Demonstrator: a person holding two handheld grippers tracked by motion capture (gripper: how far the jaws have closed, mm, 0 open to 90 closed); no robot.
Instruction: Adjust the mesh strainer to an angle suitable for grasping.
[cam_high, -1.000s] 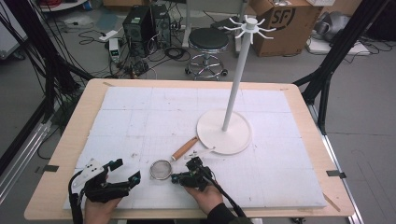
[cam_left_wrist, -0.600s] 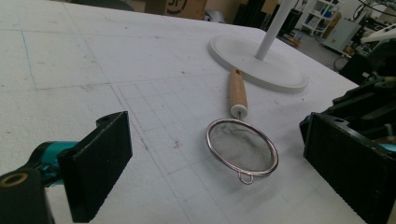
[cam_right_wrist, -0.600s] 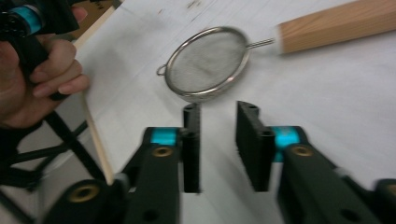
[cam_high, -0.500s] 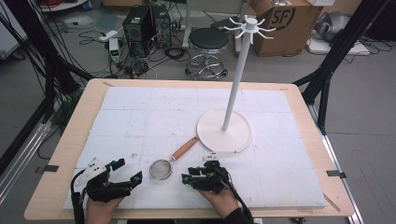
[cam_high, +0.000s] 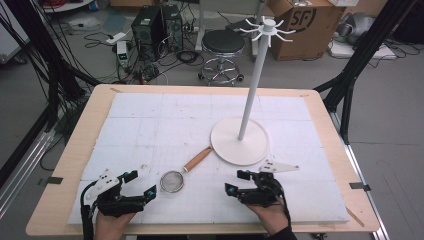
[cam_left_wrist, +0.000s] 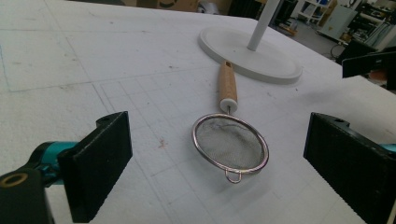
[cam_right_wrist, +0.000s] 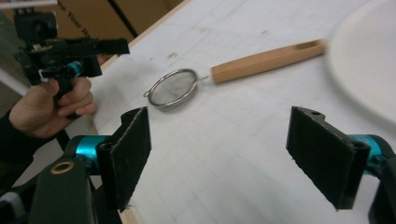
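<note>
While jaws gape wide, left gripper (cam_high: 141, 184), right gripper (cam_high: 239, 181) empty.

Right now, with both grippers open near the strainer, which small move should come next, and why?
Probably ease the left gripper forward until its jaws stand on either side of the strainer. Its jaws are wide open and already aimed at the mesh bowl, which lies free on the table, wooden handle pointing away toward the stand's base.

High cam looks down; gripper cams low, share strainer (cam_left_wrist: 230, 144).
</note>
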